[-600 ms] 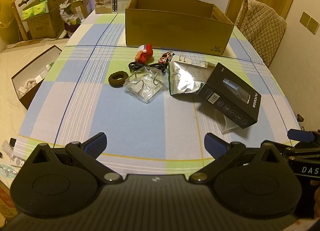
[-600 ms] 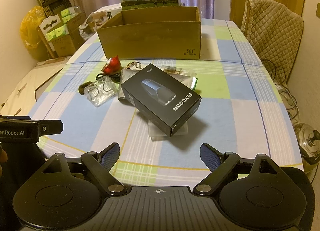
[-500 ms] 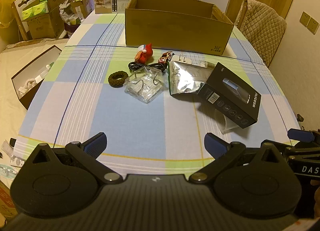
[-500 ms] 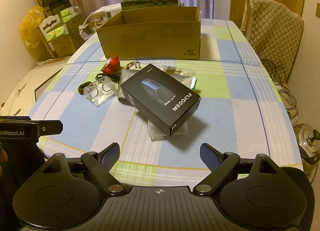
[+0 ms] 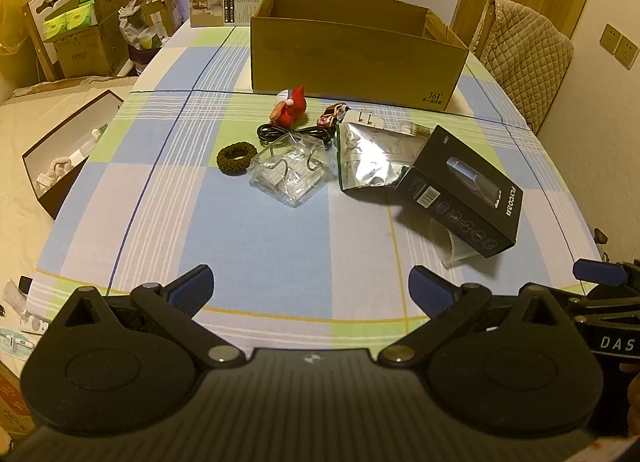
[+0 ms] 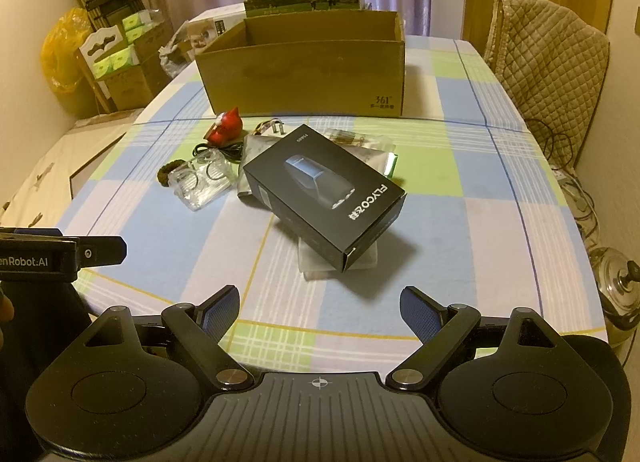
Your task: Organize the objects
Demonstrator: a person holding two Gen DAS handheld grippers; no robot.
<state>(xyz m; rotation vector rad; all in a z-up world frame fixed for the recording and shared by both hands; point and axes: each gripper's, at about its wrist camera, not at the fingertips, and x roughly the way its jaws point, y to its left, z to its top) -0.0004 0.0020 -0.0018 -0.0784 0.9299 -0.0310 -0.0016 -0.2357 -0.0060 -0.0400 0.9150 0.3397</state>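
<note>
Fingers [image 5: 192, 289] wide apart on both grippers, near table [image 5: 256, 246] edge.

Left wrist view: looks forward and down from the near edge of the worktop [image 5: 256, 229], its own jaws spread wide across the lower frame; the black box [image 5: 460, 189] sits right of centre.
Right wrist view: same near edge, further right, facing the same way; the black box [image 6: 324, 193] lies centre frame and closer.
Shared: the checked worktop, the cardboard box [image 5: 352, 57] at upper centre in both, and the clutter before it.
Cross-sight: the other gripper's body shows at each frame's inner edge.
</note>
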